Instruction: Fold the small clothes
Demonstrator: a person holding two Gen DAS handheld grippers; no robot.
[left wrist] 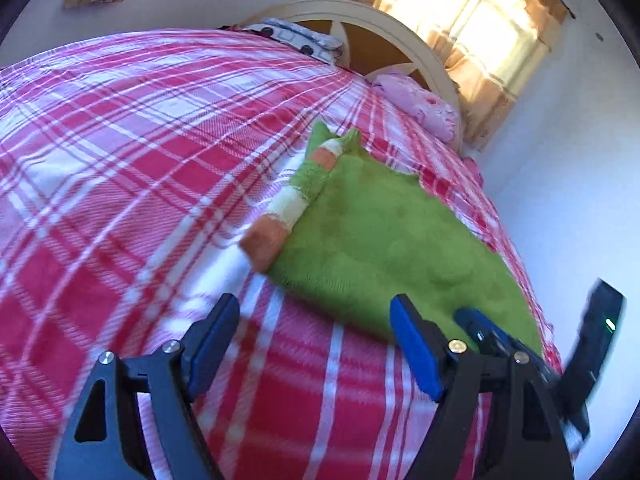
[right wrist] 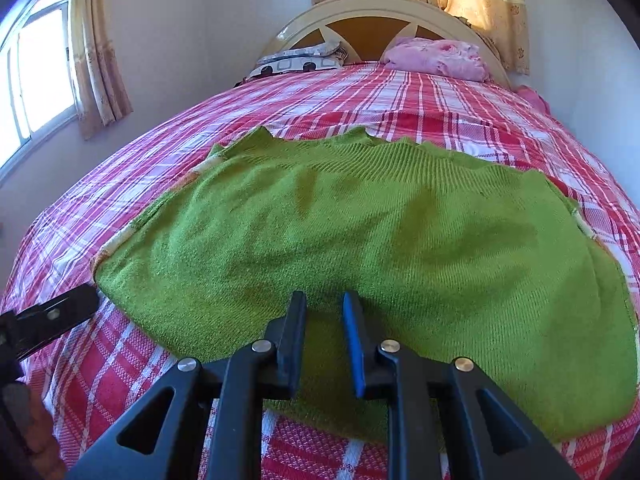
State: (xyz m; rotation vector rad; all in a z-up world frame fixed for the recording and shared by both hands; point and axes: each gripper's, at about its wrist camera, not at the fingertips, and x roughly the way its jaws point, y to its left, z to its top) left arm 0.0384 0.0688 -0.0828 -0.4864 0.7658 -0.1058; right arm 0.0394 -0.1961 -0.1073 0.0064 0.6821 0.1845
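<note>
My left gripper (left wrist: 314,336) wide open, empty, over red-and-white plaid bedspread (left wrist: 120,168); green knit sweater (right wrist: 360,232) flat ahead of my right gripper (right wrist: 324,312), fingers narrowly apart above its hem

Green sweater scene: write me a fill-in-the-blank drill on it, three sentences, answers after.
1. The sweater lies spread on a bedspread checked in white and ____.
2. The left gripper has its jaws spread ____ over the bedspread, holding nothing.
3. The sleeve lying along the sweater's edge ends in an ____ cuff.

Answers: red; wide; orange
</note>
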